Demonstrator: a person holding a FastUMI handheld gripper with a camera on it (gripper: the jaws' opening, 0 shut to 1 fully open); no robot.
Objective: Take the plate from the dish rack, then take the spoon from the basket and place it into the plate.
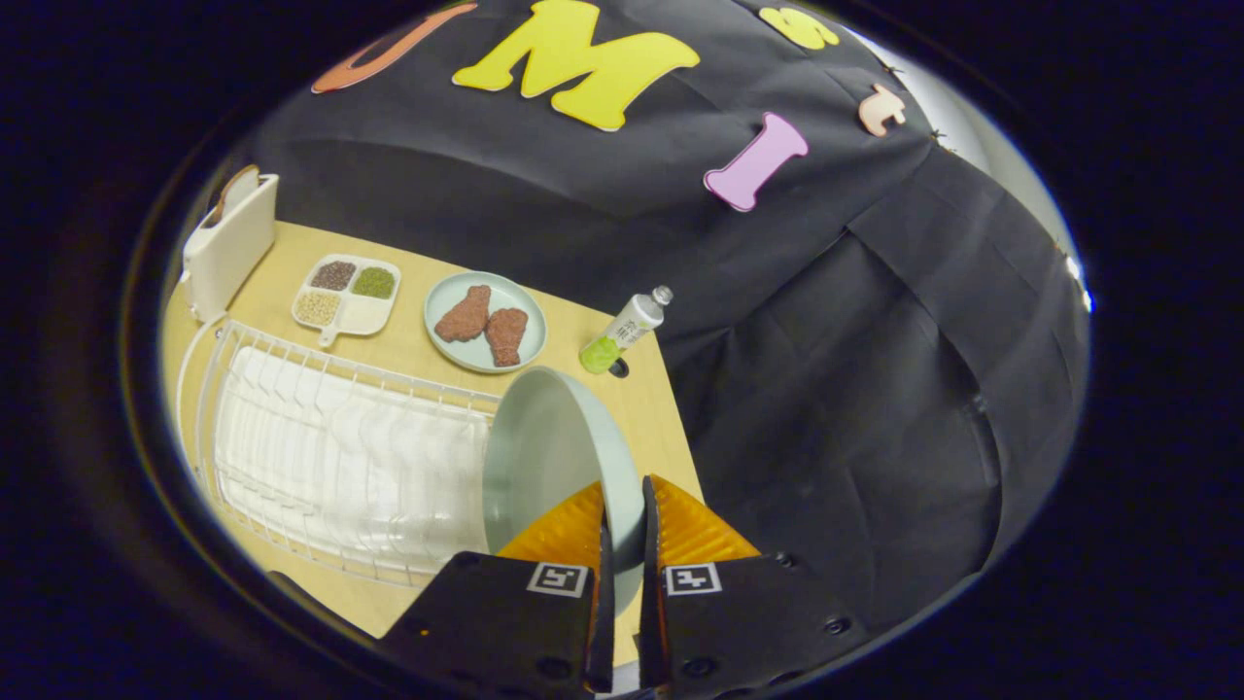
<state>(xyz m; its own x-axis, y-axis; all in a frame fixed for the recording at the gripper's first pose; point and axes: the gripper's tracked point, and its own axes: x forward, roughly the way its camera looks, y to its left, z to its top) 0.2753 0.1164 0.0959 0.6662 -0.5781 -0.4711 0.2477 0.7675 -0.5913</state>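
A pale green plate stands on edge at the near end of the white wire dish rack. My gripper is shut on the plate, one finger on each side of its rim. The plate leans slightly away from the rack's slots, and I cannot tell whether it still rests in the rack. The rack's other slots hold nothing and a white tray shows beneath the wires.
Beyond the rack on the wooden table lie a second pale plate with two brown food pieces, a divided white dish of grains, a white toaster with bread, and a small bottle by the table's edge.
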